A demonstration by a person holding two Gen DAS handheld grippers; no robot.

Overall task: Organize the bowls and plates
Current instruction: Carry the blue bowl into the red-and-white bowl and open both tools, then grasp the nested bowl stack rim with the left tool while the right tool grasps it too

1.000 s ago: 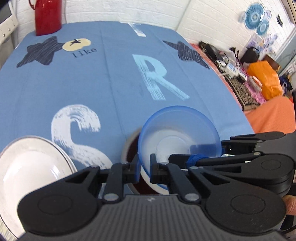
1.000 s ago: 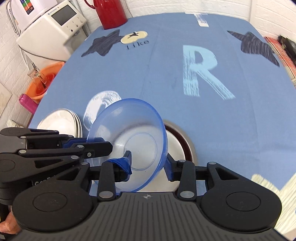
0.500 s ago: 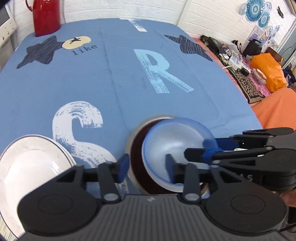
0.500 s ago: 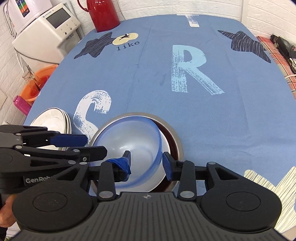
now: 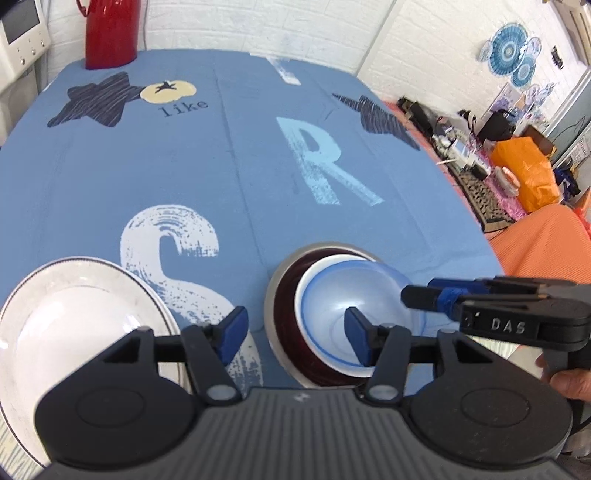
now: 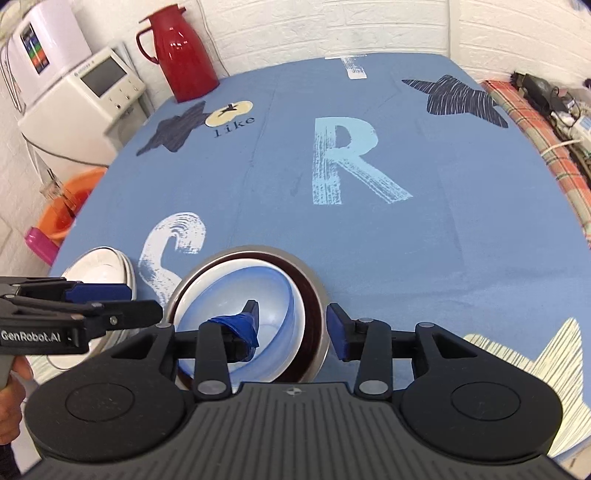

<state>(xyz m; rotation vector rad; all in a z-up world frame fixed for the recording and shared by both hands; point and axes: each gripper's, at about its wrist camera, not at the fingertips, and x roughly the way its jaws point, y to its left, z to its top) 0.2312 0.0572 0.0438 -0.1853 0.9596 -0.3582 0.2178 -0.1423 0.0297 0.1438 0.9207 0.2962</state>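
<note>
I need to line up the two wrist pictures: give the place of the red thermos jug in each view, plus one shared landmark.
Left wrist: red thermos jug at the top left, on the table's far edge, its top cut off.
Right wrist: red thermos jug upper left, whole, beside the white appliance.
Shared landmark: the pale blue letter R printed on the tablecloth.

Both wrist cameras look down close — sharing the nested bowls (image 5: 343, 314).
</note>
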